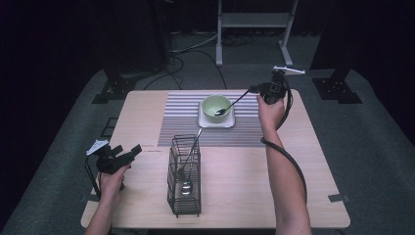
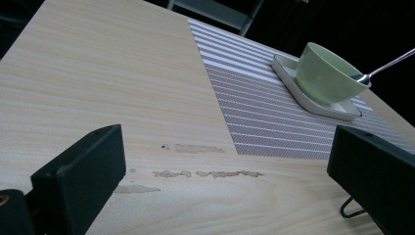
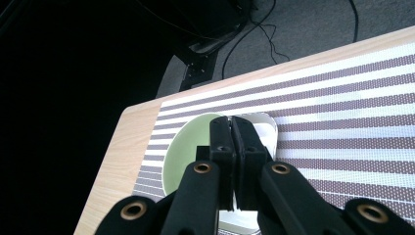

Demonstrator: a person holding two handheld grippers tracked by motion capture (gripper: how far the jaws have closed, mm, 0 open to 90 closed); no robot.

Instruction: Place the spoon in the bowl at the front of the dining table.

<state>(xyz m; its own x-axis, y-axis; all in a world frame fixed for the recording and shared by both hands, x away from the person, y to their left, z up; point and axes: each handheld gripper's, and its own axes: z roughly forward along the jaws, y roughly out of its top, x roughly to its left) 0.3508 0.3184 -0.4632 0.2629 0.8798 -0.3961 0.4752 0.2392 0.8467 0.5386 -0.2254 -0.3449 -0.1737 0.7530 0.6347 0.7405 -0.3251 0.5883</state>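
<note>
Spoon (image 1: 231,105): thin metal, long axis slanting from bowl (image 1: 216,107) up-right to right tongs (image 1: 253,89), clamped on handle end; spoon tip inside bowl. Bowl: pale green, glossy, round, on white sq. dish (image 1: 216,122), striped mat (image 1: 181,117). Left tongs (image 1: 134,149): apart, idle, well front-left of bowl. Wire rack (image 1: 184,176) w/ utensils, in front of bowl.

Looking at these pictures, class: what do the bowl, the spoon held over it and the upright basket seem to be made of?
Bowl: probably glazed ceramic, smooth pale green with a soft sheen.
Spoon: likely polished metal, thin and glinting silver.
Basket: seemingly black-coated wire, thin dark rods in an open grid.
</note>
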